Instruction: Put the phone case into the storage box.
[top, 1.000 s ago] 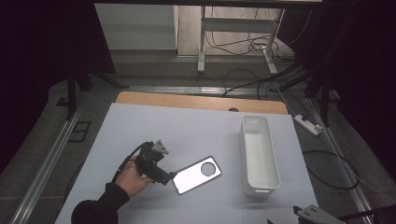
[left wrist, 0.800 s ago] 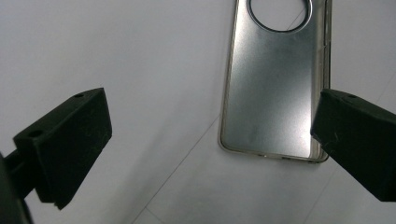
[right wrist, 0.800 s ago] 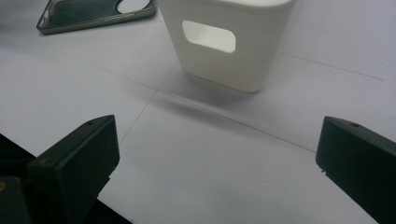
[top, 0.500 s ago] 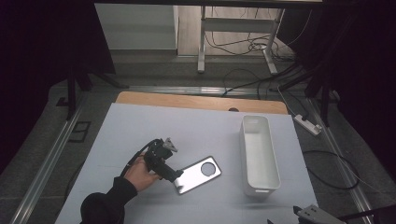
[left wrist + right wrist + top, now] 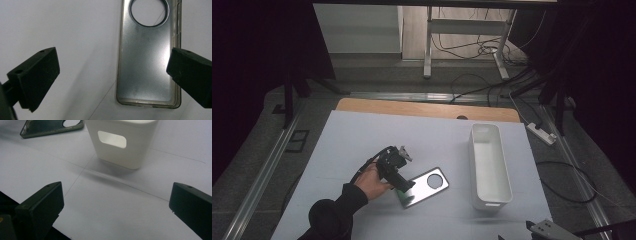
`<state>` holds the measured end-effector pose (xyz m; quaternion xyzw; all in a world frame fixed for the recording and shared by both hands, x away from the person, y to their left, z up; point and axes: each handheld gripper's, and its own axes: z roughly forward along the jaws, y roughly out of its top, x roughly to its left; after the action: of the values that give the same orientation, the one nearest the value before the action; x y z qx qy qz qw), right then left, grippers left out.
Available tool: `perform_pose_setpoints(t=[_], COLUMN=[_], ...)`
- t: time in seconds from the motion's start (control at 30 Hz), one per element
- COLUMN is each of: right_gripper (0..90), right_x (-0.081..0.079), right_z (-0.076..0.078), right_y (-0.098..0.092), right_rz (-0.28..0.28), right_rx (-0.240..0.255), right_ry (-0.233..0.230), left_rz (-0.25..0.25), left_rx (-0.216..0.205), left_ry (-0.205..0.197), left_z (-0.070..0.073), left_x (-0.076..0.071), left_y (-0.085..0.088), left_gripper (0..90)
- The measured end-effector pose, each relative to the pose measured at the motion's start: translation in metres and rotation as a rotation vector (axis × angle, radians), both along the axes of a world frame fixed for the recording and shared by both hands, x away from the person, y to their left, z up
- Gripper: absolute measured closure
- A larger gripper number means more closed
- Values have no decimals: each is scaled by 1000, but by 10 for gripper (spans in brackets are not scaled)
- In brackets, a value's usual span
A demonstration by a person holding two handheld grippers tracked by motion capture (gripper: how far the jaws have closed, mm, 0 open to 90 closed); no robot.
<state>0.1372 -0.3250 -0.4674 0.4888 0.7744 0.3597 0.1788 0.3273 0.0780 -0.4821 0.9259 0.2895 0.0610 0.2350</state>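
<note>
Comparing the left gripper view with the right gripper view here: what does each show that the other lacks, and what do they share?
Left gripper view alone: the phone case seen close from above, lying flat between the open left tongs, with one jaw overlapping its edge in the picture.

Right gripper view alone: the white bin with a handle slot in its end wall, standing ahead of the open right tongs.

Both: the phone case with its round cutout, and the white table cover it lies on.

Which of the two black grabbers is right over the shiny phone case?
The left gripper, held in the person's hand, hovers over the silvery clear phone case. The right gripper sits apart beyond the white plastic bin.
</note>
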Motion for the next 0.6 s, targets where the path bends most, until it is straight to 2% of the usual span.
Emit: perform_pose_setpoints(t=[0.23, 0.33, 0.6], right_gripper=[0, 0, 0], right_x=[0, 0, 0], right_z=[0, 0, 0], right_y=[0, 0, 0], right_rz=[0, 0, 0], right_rx=[1, 0, 0], right_ry=[1, 0, 1], left_rz=[-2, 1, -6], left_rx=[12, 15, 64], left_ry=[8, 24, 52], left_z=[-7, -16, -38], left_x=[2, 2, 1], left_y=[-2, -2, -7], left_gripper=[0, 0, 0])
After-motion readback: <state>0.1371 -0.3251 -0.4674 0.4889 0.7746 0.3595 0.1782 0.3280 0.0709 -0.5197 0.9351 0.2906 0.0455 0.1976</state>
